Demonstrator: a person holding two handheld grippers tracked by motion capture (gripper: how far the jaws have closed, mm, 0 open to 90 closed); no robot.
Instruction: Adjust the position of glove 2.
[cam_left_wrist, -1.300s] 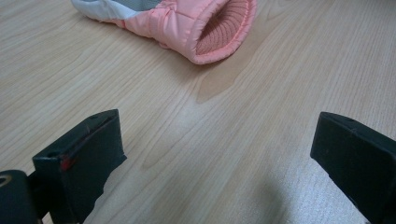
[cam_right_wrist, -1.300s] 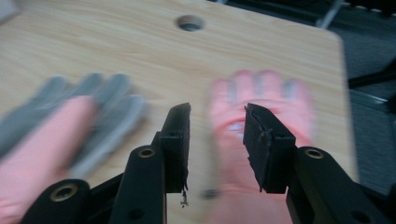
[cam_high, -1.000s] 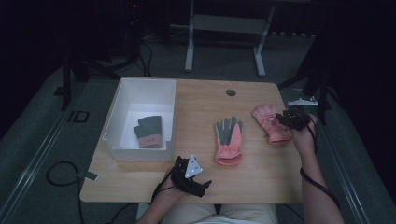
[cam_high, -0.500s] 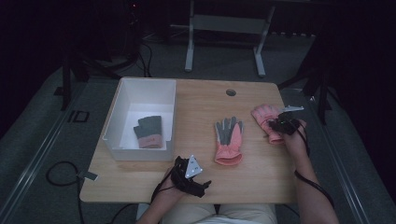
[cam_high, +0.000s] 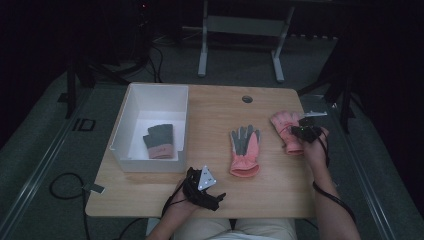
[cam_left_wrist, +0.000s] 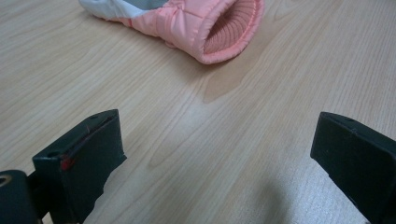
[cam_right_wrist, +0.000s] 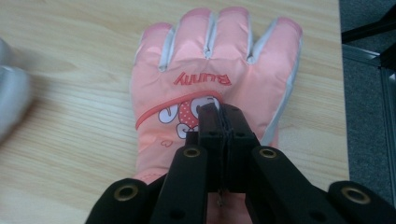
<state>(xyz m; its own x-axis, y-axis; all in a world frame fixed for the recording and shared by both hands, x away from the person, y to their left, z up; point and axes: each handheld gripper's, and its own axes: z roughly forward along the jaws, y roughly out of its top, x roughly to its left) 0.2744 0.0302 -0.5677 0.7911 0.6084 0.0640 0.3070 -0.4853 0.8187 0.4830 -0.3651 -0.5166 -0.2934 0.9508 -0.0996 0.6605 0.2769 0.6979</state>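
Now: pinch step | your right gripper (cam_right_wrist: 219, 114) has just closed, jaws together on pink glove (cam_right_wrist: 215, 70) fabric | left gripper (cam_left_wrist: 212, 158) jaws apart, idle | next: lift toward white bin (cam_high: 150, 100).

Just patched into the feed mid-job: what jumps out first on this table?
The right claw has just been closing and is pinched shut on the pink glove at the table's right edge. A second pink glove lies palm-up mid-table, and a grey one sits in the white bin on the left. The left claw rests open near the front edge.
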